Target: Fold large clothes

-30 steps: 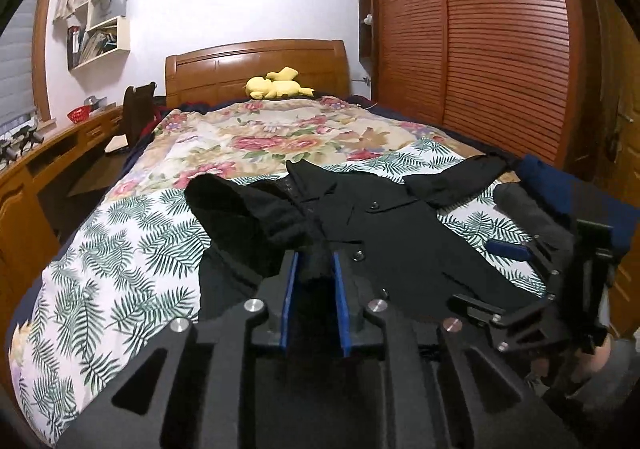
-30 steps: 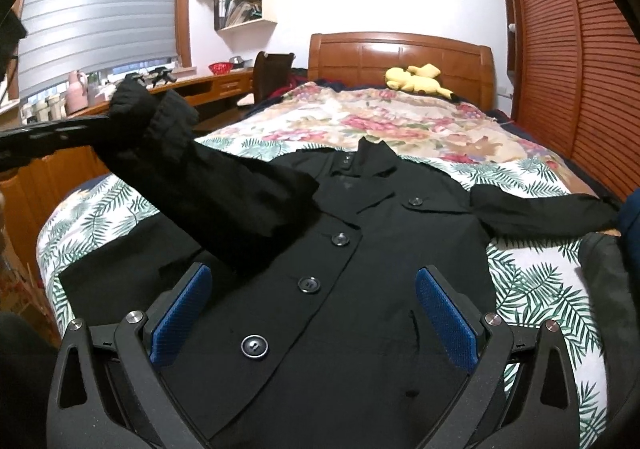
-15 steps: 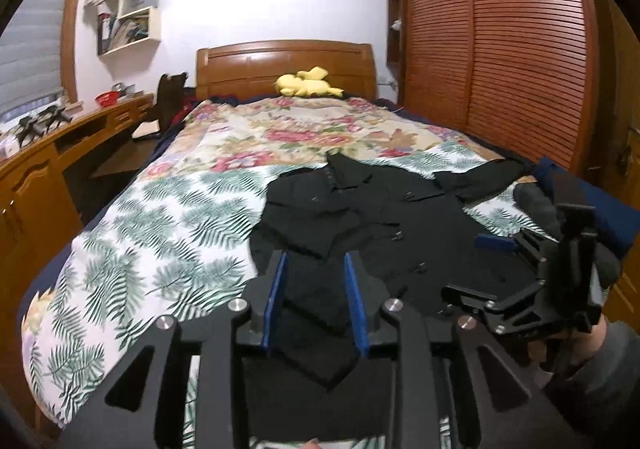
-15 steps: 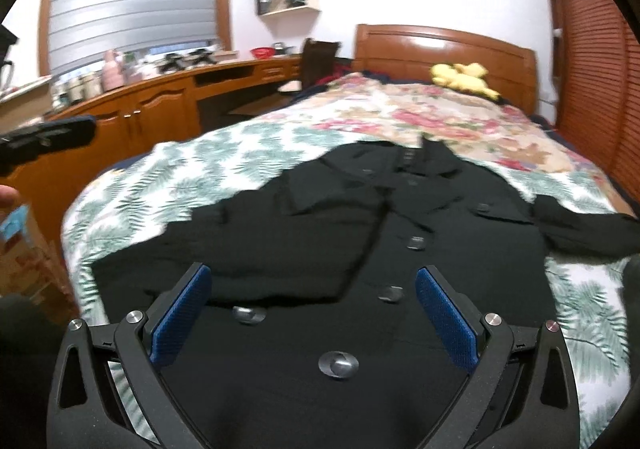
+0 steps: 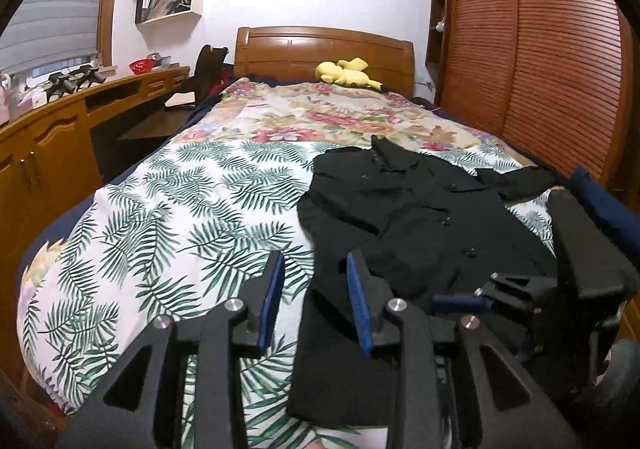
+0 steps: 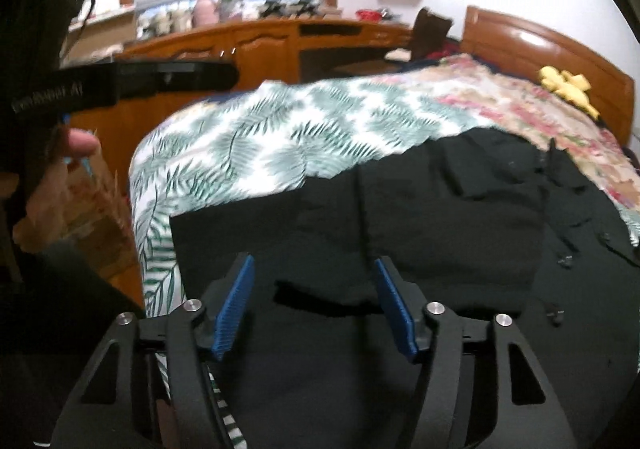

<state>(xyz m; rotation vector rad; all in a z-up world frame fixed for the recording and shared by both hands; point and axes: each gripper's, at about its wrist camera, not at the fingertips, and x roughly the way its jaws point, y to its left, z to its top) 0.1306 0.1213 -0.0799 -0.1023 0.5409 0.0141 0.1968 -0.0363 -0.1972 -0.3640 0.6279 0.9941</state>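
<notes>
A: Black coat (image 5: 420,217) lies flat on the leaf-print bedspread (image 5: 192,217), ahead and to the right of the left claw (image 5: 316,301). Collar points away toward the headboard (image 5: 324,53), hem nearest us. Long axis runs straight ahead.

B: Claws?

A: Left claw's jaws are parted, nothing pinched; the coat's edge lies just under its right jaw. Right claw (image 6: 314,305) is closing over the fabric, pads not yet pressing, though blur makes that uncertain.

B: Handling?

A: Likely soft, limp and fairly heavy; it will sag. Best to pinch the hem corners or the folded edge, not the buttons (image 5: 471,252).
</notes>
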